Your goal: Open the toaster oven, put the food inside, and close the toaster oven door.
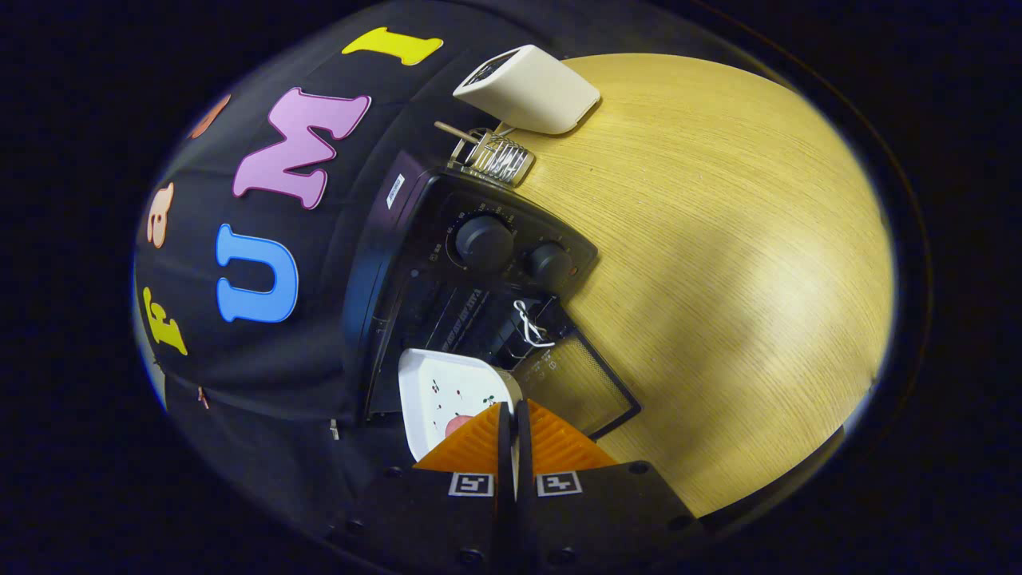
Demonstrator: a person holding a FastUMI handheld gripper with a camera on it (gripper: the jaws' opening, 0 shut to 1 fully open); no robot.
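Note:
A black toaster oven (415,263) with two knobs (483,241) stands on the wooden table against the booth wall. Its glass door (579,383) hangs open, flat toward the table, and a white cord (528,323) is tied at its handle. A white square plate (447,387) with small printed cherries carries a pinkish piece of food (457,423). The plate sits at the mouth of the oven cavity, just ahead of my fingers. My gripper (513,409) is shut on the plate's near rim, with only a thin slit between the fingers.
Beyond the oven a small metal wire rack (495,156) with a wooden stick rests on the table. A white box-shaped device (531,88) stands behind it. The light wooden table (718,263) spreads out beside the oven's door side.

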